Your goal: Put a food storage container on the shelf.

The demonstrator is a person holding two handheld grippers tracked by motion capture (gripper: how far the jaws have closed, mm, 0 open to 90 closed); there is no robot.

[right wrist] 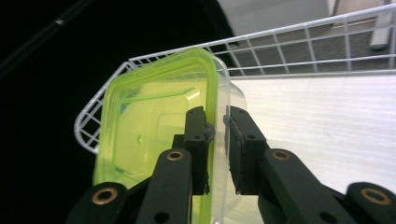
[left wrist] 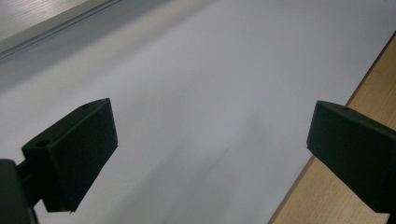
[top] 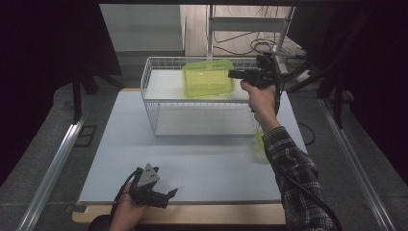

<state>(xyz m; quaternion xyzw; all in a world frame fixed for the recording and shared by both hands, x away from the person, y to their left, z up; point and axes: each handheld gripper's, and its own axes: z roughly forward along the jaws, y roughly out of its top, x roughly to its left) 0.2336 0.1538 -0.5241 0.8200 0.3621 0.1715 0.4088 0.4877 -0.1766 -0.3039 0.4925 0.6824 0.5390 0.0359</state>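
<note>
A clear container with a yellow-green lid (top: 208,78) hangs tilted over the white wire basket (top: 149,82) at the back of the table. My right gripper (top: 235,74) is shut on its right rim. In the right gripper view the two jaws pinch the container (right wrist: 149,126) at its edge, lid on one side and clear wall on the other, with my right gripper (right wrist: 217,116) above the basket's wire rim (right wrist: 280,37). My left gripper (top: 171,192) rests low near the table's front edge, open and holding nothing. In its own view my left gripper (left wrist: 210,149) has jaws set wide over the white tabletop.
Another yellow-green item (top: 260,140) lies on the table right of the basket, partly hidden by the plaid sleeve (top: 293,168). The white tabletop (top: 192,159) sits on a wooden board whose edge (left wrist: 336,196) lies close to my left gripper. Cables and a metal frame (top: 250,24) stand behind the basket.
</note>
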